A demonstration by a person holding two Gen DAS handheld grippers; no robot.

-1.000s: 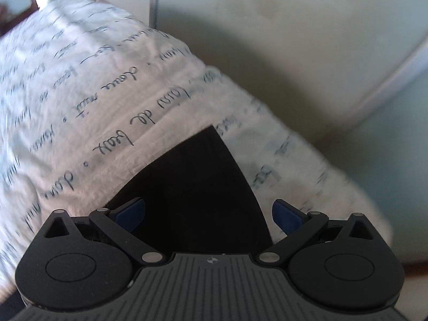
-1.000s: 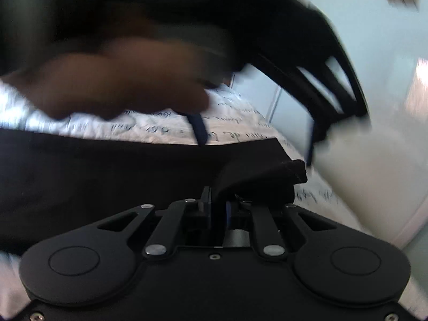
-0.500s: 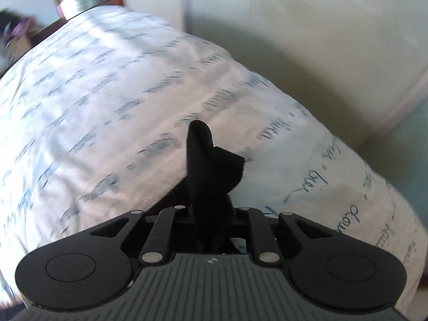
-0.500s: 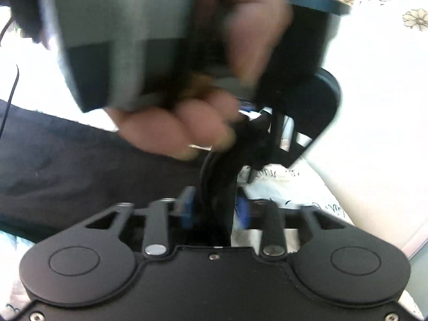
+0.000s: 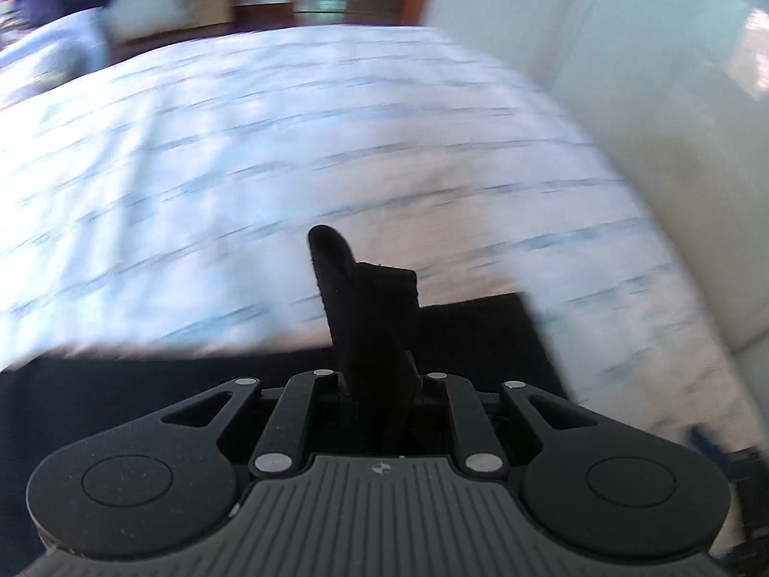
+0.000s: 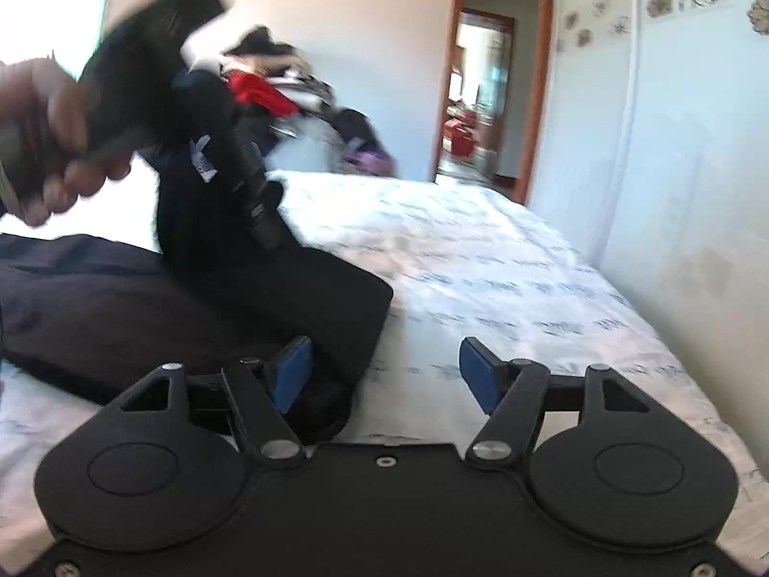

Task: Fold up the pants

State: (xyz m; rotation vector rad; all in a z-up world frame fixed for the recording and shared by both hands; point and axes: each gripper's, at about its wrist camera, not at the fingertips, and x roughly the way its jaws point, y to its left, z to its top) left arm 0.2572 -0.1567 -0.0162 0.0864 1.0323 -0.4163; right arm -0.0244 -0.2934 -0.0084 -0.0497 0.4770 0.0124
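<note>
**Black cloth pinched left, right jaws free beside the fold**

Black pants [image 6: 202,307] lie on the bed [image 6: 480,264], over its white sheet printed with blue script, to the left in the right wrist view. The fabric appears doubled, with a squared corner toward mid-bed.

- Left gripper [image 5: 379,384]: jaws pressed together on a tab of the black fabric, which stands up out of the jaws. The rest of the cloth spreads low behind and to both sides. Heavy motion blur in this view.
- Right gripper [image 6: 384,375]: jaws spread wide, nothing between them. The left blue pad [image 6: 293,370] sits just at the pants' near edge; the right pad is over bare sheet.
- Left hand [image 6: 53,125] visible high in the right wrist view, blurred, with cloth hanging from the left gripper down to the pile.

Relation that matters: the pants lie left of the right jaws' centreline, long axis running left and away. Judgement: the left hand is carrying its pinched end across the pile. The right gripper is nearest the folded edge, so it would need to shift left to catch or pin it. Exact fold stage cannot be told.
</note>
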